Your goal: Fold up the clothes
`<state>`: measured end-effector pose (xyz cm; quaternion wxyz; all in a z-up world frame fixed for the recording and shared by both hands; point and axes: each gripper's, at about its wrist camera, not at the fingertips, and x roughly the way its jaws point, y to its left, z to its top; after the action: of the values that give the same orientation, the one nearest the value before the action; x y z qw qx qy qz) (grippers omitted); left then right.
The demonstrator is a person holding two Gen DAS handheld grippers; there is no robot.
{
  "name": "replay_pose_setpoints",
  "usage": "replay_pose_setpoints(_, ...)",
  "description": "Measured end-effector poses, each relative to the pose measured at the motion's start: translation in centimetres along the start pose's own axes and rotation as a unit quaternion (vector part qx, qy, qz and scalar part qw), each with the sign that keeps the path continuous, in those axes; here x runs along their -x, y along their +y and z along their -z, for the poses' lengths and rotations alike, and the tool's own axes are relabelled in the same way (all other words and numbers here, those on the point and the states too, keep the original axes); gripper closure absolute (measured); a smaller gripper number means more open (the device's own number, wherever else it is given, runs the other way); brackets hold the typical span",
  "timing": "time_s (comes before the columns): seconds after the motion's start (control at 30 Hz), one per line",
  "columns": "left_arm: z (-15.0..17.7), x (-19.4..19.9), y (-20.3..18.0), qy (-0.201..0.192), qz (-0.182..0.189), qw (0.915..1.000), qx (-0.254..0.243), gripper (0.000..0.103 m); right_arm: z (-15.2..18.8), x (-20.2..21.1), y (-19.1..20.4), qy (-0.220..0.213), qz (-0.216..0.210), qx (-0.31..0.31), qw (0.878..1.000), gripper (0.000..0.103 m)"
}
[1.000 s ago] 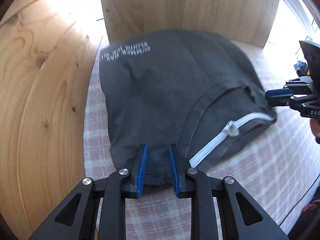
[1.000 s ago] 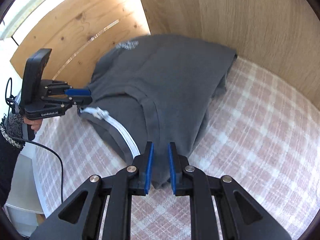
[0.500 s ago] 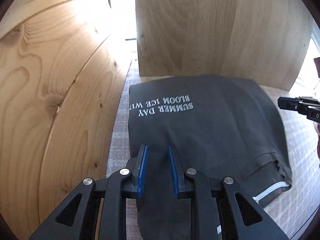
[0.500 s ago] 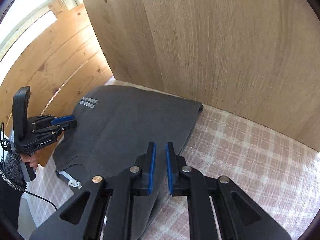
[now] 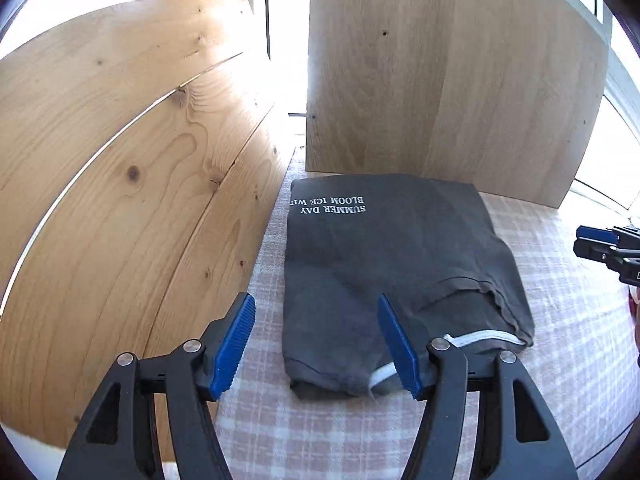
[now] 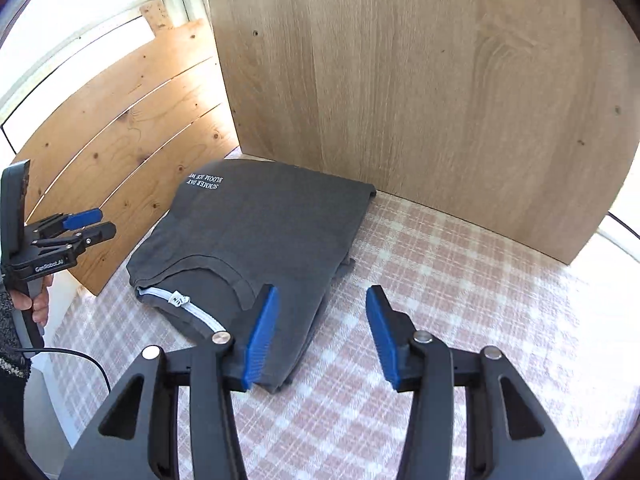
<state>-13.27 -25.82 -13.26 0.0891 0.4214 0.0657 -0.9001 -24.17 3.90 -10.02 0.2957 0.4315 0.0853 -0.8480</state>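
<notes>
T-shirt (image 5: 392, 264): dark grey matt knit cloth, soft, lightly creased; white printed lettering (image 5: 332, 206), white woven neck tape (image 6: 196, 308) inside collar. Tablecloth (image 6: 460, 300) on the counter: woven cloth, pink-and-white check, matt. Left panel (image 5: 120, 168): knotty pine boards, visible grain, satin finish. Back panel (image 6: 420, 92): oak-look board, smooth, low sheen. Left gripper (image 5: 316, 344) and right gripper (image 6: 320, 332): matt black plastic arms, blue ribbed pads (image 5: 236, 340), look rubbery, shiny metal pivot screws (image 6: 420, 336). Cable (image 6: 80, 356) at the left: black, smooth jacket.
</notes>
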Motion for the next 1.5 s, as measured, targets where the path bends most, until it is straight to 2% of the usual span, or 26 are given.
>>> replay_pose_setpoints(0.1,1.6,3.9,-2.3,-0.025,-0.004,0.9996,0.011,0.027,1.8,3.4,1.3,-0.01,0.019,-0.01,1.0,0.056)
replay_pose_setpoints(0.3,4.1,11.3,-8.4,-0.053,-0.015,0.9984,-0.006,0.026,4.9,10.1,2.5,-0.038,0.046,-0.035,0.998,0.055)
replay_pose_setpoints(0.43,5.3,15.0,-11.4,-0.052,0.022,0.9984,-0.003,0.025,6.9,14.5,2.7,-0.05,0.08,-0.046,0.994,0.042)
replay_pose_setpoints(0.5,6.4,17.2,-12.5,-0.048,0.038,0.9981,0.001,0.025,8.0,16.3,2.9,-0.054,0.081,-0.05,0.994,0.042)
replay_pose_setpoints(0.67,9.5,21.5,-15.3,-0.052,0.0,0.9981,-0.033,0.025,10.6,19.8,4.0,-0.069,0.088,-0.046,0.993,0.042)
replay_pose_setpoints(0.83,11.5,25.0,-15.3,-0.049,0.03,0.9983,0.002,0.025,12.5,22.3,5.2,-0.077,0.083,-0.039,0.993,0.042)
replay_pose_setpoints(1.07,13.1,28.9,-15.5,-0.08,-0.036,0.9961,-0.008,0.025,14.4,23.9,6.7,-0.079,0.078,-0.021,0.994,0.042)
replay_pose_setpoints(1.5,14.2,30.1,-15.1,-0.083,-0.024,0.9962,0.003,0.025,15.7,24.8,7.0,-0.078,0.085,-0.02,0.993,0.042)
